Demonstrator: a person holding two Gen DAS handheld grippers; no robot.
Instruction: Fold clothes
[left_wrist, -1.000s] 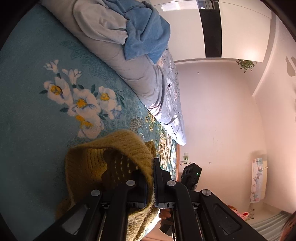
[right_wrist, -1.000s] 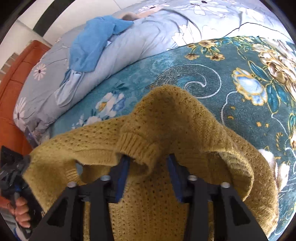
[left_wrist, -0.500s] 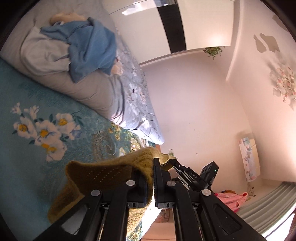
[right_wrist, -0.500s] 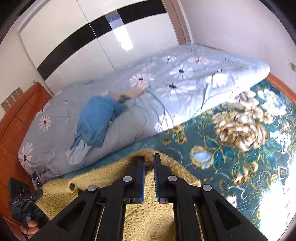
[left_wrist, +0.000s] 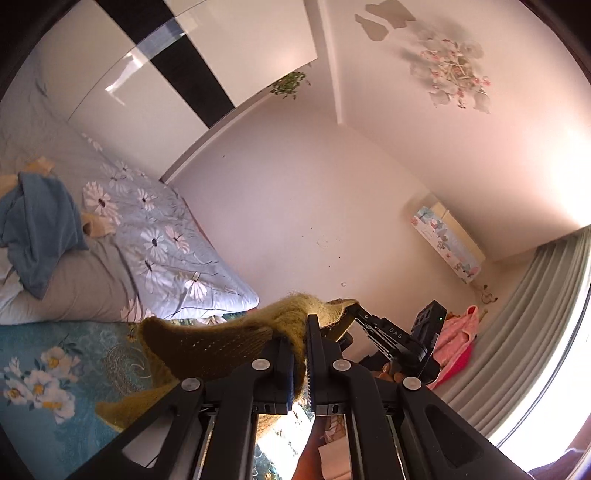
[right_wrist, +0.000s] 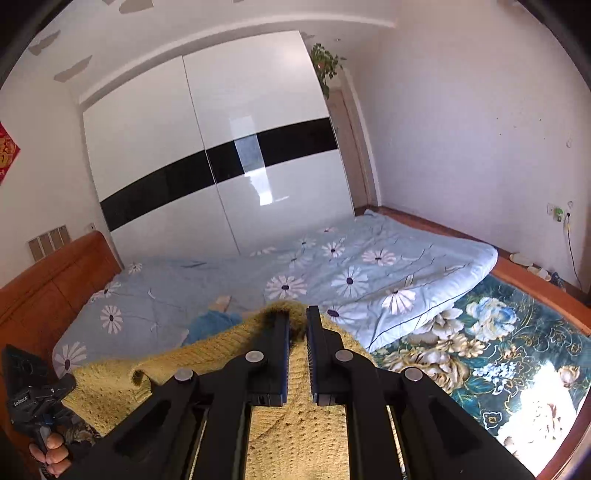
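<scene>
The sweater (right_wrist: 122, 376) was mustard yellow in an open knit. Under it the bedspread (right_wrist: 491, 343) was deep teal, patterned with cream, gold and blue flowers — white blossoms with yellow centres showed on it in the left wrist view. The quilt (right_wrist: 351, 273) was pale blue with white daisies, dark at their centres. A plain blue garment (left_wrist: 40, 229) lay on it. The wardrobe (right_wrist: 221, 155) was glossy white with one black band across both doors. The headboard (right_wrist: 44, 280) was reddish-brown wood, the curtain (left_wrist: 532, 332) grey-green, and both grippers black.
</scene>
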